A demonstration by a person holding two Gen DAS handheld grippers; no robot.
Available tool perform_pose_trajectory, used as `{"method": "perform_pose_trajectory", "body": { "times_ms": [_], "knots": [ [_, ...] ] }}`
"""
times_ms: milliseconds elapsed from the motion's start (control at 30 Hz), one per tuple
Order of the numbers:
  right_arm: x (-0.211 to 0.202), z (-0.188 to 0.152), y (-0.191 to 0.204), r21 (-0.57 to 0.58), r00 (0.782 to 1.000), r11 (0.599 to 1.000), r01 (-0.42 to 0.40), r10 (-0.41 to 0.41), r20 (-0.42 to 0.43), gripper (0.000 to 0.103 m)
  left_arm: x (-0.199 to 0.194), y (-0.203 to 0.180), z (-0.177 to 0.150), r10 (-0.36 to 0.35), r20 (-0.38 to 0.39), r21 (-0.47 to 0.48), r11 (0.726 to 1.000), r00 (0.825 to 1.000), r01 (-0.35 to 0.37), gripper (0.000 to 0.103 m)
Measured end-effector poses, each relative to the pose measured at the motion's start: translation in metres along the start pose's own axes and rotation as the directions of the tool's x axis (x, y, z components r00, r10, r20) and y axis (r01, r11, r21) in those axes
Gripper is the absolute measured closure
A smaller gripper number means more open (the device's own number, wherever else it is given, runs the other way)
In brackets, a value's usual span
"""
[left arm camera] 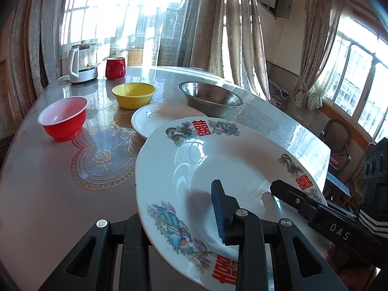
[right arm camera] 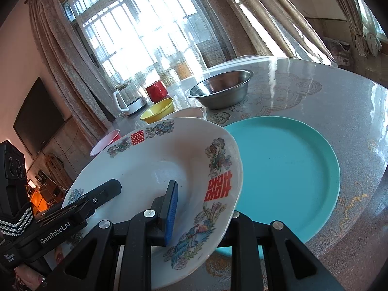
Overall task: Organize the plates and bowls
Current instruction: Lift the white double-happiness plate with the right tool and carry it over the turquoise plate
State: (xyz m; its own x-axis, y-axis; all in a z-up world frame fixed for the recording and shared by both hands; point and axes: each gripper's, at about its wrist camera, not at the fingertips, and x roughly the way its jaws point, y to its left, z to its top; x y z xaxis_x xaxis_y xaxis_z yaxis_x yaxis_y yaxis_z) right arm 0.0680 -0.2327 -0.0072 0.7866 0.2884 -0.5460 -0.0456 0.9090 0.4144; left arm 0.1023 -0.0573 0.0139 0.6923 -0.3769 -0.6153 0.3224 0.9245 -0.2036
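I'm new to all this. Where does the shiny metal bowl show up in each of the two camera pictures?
Left wrist view: the metal bowl sits upper middle, right of the yellow bowl.
Right wrist view: the metal bowl sits upper middle, behind the teal plate.
Shared landmark: the red mug beside the kettle.

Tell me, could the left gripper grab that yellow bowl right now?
Probably not: the left gripper is shut on the patterned plate, which the right gripper also holds, and that plate lies between it and the yellow bowl.
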Motion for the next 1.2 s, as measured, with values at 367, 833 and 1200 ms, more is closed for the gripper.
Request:
{"method": "perform_pose_trajectory", "body": {
  "times_ms": [367, 833, 1200],
  "knots": [
    [-0.015, 0.006, -0.034, 0.052, 0.997, 0.996, 0.075, -0.076, 0.022, 0.080, 0.025, -0.034, 0.009, -0.062, -0.037, 0.032, 0.998, 0.997, 0.063, 0.072],
    [-0.019, 0.016, -0.074, 0.118, 0.987, 0.980, 0.159, -0.161, 0.009, 0.080, 0.064, -0.063, 0.015, -0.121, -0.128, 0.035, 0.991, 0.984, 0.126, 0.072],
    [-0.006, 0.019, -0.088, 0.142, 0.981, 0.971, 0.193, -0.193, -0.016, 0.079, 0.087, -0.066, 0.015, -0.113, -0.169, 0.031, 0.992, 0.979, 0.120, 0.069]
  ]
}}
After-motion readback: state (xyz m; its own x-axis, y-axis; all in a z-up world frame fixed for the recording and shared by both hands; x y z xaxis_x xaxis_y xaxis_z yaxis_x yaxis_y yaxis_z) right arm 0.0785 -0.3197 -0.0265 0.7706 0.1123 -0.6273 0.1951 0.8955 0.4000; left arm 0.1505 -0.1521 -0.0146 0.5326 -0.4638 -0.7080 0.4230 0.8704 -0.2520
